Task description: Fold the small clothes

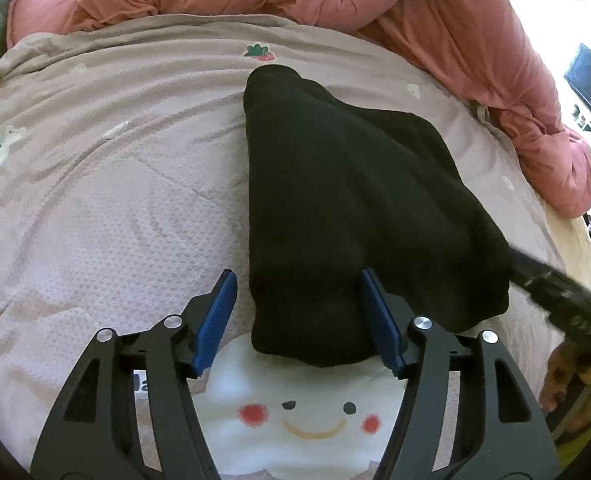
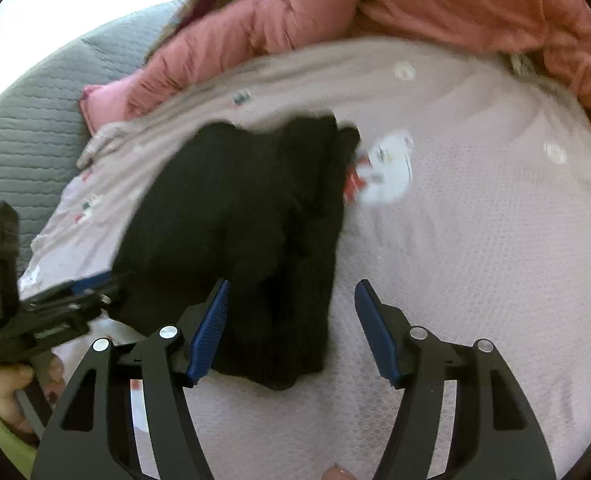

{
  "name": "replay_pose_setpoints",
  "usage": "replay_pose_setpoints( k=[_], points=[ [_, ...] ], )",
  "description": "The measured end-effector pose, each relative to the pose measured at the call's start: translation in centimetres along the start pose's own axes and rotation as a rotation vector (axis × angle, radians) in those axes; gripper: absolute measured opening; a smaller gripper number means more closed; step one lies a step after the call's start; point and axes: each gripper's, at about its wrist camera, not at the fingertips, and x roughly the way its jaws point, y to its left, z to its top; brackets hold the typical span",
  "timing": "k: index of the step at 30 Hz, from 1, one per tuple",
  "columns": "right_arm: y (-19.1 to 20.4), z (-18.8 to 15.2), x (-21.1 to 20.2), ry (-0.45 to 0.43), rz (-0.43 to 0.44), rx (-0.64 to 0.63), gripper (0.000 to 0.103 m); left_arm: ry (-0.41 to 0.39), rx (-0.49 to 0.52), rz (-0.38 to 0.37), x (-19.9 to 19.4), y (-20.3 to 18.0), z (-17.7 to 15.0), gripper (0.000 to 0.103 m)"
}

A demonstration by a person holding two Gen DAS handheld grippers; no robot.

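A black garment (image 1: 347,208) lies folded into a thick bundle on a pale pink bedspread (image 1: 95,208). My left gripper (image 1: 299,316) is open, its blue pads on either side of the bundle's near end, not closed on it. The garment also shows in the right wrist view (image 2: 247,232), blurred. My right gripper (image 2: 291,320) is open above the garment's near right corner, the left pad (image 2: 211,324) over the cloth. The left gripper (image 2: 75,292) shows at the left edge of that view, at the garment's left side.
A pink quilted duvet (image 1: 435,20) is bunched along the far side of the bed. A grey quilted cover (image 2: 23,128) lies at the left. The bedspread has a white smiling cartoon print (image 1: 295,412) under my left gripper and small strawberry prints (image 1: 259,51).
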Motion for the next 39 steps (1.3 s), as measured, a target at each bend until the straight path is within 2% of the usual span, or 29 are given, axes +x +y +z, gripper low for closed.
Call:
replay_pose_setpoints(
  k=[3,6,8,15,22,23,25,27,29,32,35,39],
  points=[
    [0.8,1.3,-1.2,-0.053,0.024,-0.011,0.062,-0.014,0.007,0.007,-0.9,-0.2,0.1,0.055],
    [1.5,2.8,-1.0,-0.063,0.021,-0.024,0.062,-0.036,0.019,0.028,-1.8,-0.3,0.2,0.055],
    [1.8,3.7,-0.4,-0.053,0.027,-0.041,0.055,-0.047,0.025,0.040,-2.1,-0.2,0.3,0.055],
    [-0.4,8.7,5.4,0.015,-0.044,0.020,0.054,-0.023,0.009,0.028,-1.4,0.6,0.4,0.056],
    [-1.7,10.2,9.6,0.065,-0.060,0.067,0.053,-0.023,0.009,0.024,-1.2,0.9,0.3,0.059],
    [-1.6,10.2,9.9,0.069,-0.060,0.064,0.049,-0.023,0.007,0.023,-1.2,0.9,0.3,0.059],
    [-1.4,10.2,10.5,0.084,-0.049,0.040,0.025,-0.027,0.008,0.023,-1.2,0.9,0.3,0.059],
    [-0.9,10.3,10.0,0.063,-0.024,0.008,0.008,-0.034,0.009,0.022,-1.4,0.9,0.4,0.059],
    [-0.9,10.6,8.1,-0.001,-0.004,-0.003,0.007,-0.049,0.006,0.014,-1.7,0.8,0.4,0.059],
    [-1.3,10.9,6.6,-0.056,-0.038,-0.006,0.007,-0.065,0.014,0.011,-1.8,0.6,0.7,0.059],
    [-1.3,10.4,7.7,-0.022,-0.108,-0.050,0.007,-0.053,0.019,0.010,-1.2,0.4,0.9,0.059],
    [-1.9,9.1,10.4,0.044,-0.177,-0.041,0.007,-0.028,0.012,0.007,-0.4,0.7,0.8,0.060]
  ],
)
